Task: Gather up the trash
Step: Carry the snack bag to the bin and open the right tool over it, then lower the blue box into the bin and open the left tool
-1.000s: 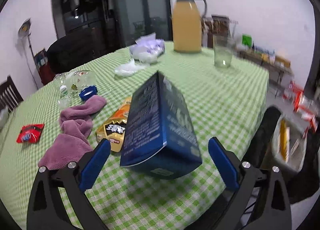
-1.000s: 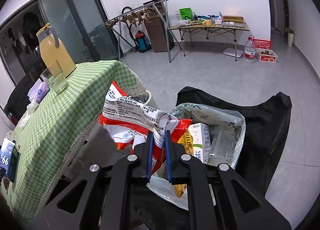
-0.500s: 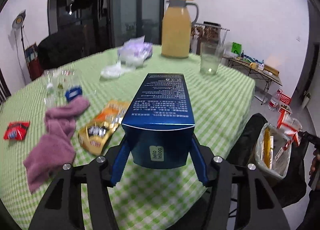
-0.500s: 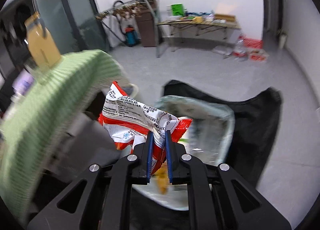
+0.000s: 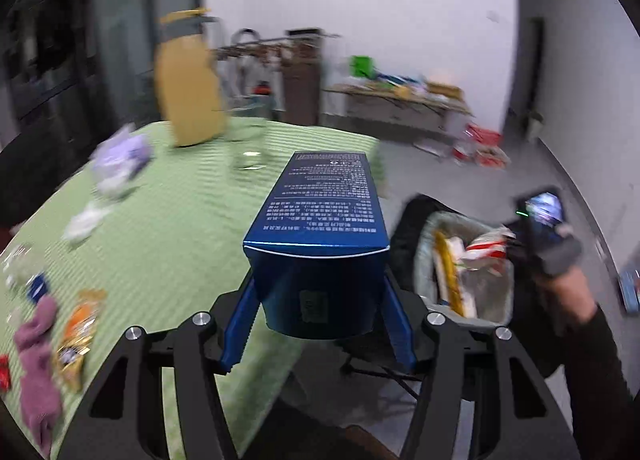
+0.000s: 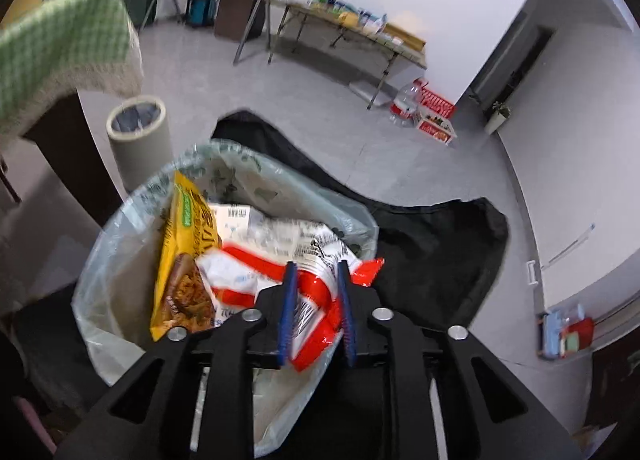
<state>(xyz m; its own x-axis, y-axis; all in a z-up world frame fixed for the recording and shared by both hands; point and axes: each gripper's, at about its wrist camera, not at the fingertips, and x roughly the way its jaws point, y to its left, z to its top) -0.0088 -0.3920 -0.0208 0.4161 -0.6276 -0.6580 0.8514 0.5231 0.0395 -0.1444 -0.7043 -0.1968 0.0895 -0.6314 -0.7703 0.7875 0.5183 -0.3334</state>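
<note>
My left gripper (image 5: pixel 316 300) is shut on a blue carton (image 5: pixel 324 216) and holds it in the air over the edge of the green checked table (image 5: pixel 168 228). My right gripper (image 6: pixel 314 272) is over the lined trash bin (image 6: pixel 120 228); its blue fingers have parted and the red-and-white snack wrapper (image 6: pixel 308 296) lies loosely between them, sagging into the bin. The bin (image 5: pixel 464 284) also shows in the left wrist view, right of the carton, with the right gripper (image 5: pixel 516 244) and wrapper above it. A yellow snack bag (image 6: pixel 188 256) lies in the bin.
On the table: an orange snack packet (image 5: pixel 80 332), purple cloth (image 5: pixel 36 364), yellow thermos (image 5: pixel 188 84), a glass (image 5: pixel 250 148), crumpled tissue (image 5: pixel 84 220). A black bag (image 6: pixel 432 244) lies on the floor behind the bin. A beige cylinder bin (image 6: pixel 140 140) stands by the table.
My left gripper closed on the blue carton, lifted it and swung right toward the bin. My right gripper lowered the wrapper over the bin and its fingers opened.
</note>
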